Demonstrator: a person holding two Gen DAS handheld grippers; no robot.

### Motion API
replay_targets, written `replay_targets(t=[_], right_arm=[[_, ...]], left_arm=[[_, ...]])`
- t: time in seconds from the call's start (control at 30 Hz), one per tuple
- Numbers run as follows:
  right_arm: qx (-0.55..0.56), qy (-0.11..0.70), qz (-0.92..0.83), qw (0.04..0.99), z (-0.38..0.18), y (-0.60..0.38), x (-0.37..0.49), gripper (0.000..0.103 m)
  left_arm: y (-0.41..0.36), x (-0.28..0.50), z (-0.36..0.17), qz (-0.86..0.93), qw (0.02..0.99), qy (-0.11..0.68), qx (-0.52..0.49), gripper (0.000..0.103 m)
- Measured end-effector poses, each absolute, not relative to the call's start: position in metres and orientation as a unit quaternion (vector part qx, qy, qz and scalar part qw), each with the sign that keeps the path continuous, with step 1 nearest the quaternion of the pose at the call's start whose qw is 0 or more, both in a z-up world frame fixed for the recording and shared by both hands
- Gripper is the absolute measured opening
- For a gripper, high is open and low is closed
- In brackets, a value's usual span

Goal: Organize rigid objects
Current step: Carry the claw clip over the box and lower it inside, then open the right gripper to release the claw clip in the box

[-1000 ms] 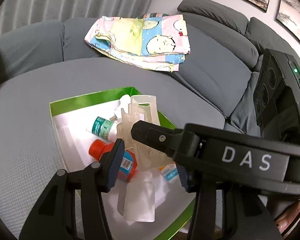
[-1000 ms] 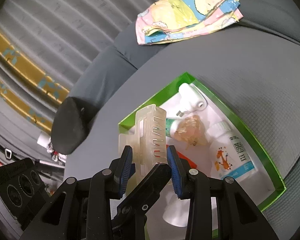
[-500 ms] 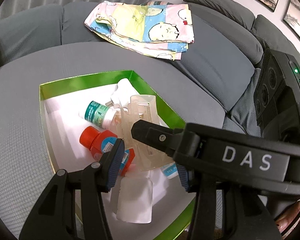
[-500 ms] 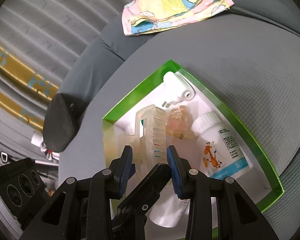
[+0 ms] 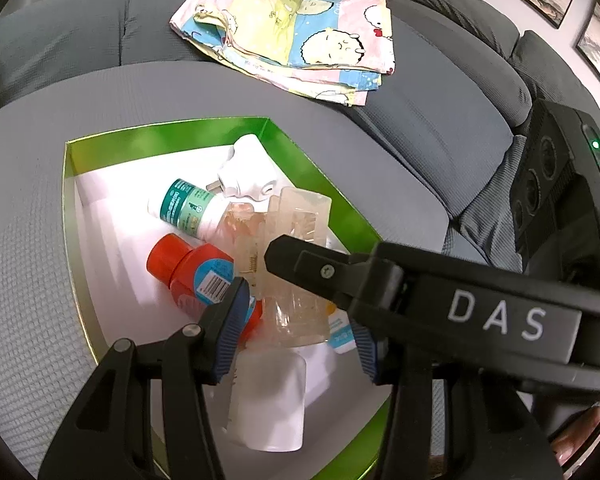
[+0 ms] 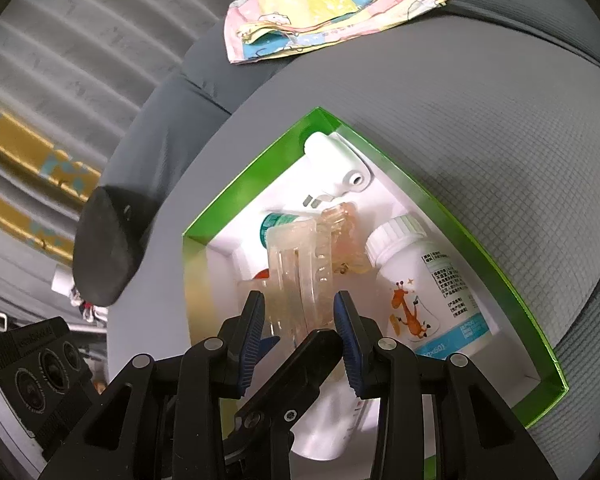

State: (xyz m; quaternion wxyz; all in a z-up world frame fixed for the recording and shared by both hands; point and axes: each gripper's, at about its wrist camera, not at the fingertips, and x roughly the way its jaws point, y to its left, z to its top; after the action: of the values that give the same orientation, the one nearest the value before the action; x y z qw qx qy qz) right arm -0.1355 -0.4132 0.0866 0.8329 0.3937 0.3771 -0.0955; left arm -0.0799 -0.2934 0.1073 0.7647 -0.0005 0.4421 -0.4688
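Left wrist view shows my left gripper (image 5: 296, 324) in the lower middle of the frame, its jaws only a little apart, with the big clear hair clip (image 5: 296, 264) between the blue pads. I cannot tell if these pads press on the clip. My right gripper (image 6: 300, 320) has its jaws at their narrowest and grips the same clip (image 6: 296, 272) from both sides; in the left view its black finger crosses from the right and lies against the clip.

The clip hangs over the green box (image 5: 172, 132), which stands on the grey round desk (image 5: 20, 220) in the middle of the frame. Inside the box lie a red bottle (image 5: 184, 264), a bottle with green label (image 5: 184, 208), a white plug (image 5: 248, 172) in the upper corner, and a frosted bottle (image 5: 268, 396) near the bottom. In the right wrist view, a white bottle with a giraffe (image 6: 424, 280) lies to the right of the clip, and a small orange clip (image 6: 340, 228) is just above it.

A folded cartoon cloth (image 5: 296, 36) lies on the grey sofa (image 5: 432, 128) at the top.
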Motion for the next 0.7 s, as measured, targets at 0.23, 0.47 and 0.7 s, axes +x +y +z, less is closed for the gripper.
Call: replay_targets(t=[0.23, 0.47, 0.7], right_arm=[[0.393, 0.381, -0.102, 0.831, 0.0838, -0.4138, -0.133, 0.04], [0.398, 0.381, -0.106, 0.828, 0.0817, -0.4147, -0.1322, 0.04], [0.404, 0.378, -0.109, 0.826, 0.0806, -0.4163, -0.1323, 0.04]], left_arm=[[-0.2935, -0.0766, 0.1029, -0.468, 0.759, 0.453, -0.004, 0.047], [-0.2933, -0.0748, 0.1013, -0.467, 0.756, 0.458, -0.007, 0.048], [-0.2942, -0.0721, 0.0998, -0.464, 0.756, 0.462, -0.008, 0.049]])
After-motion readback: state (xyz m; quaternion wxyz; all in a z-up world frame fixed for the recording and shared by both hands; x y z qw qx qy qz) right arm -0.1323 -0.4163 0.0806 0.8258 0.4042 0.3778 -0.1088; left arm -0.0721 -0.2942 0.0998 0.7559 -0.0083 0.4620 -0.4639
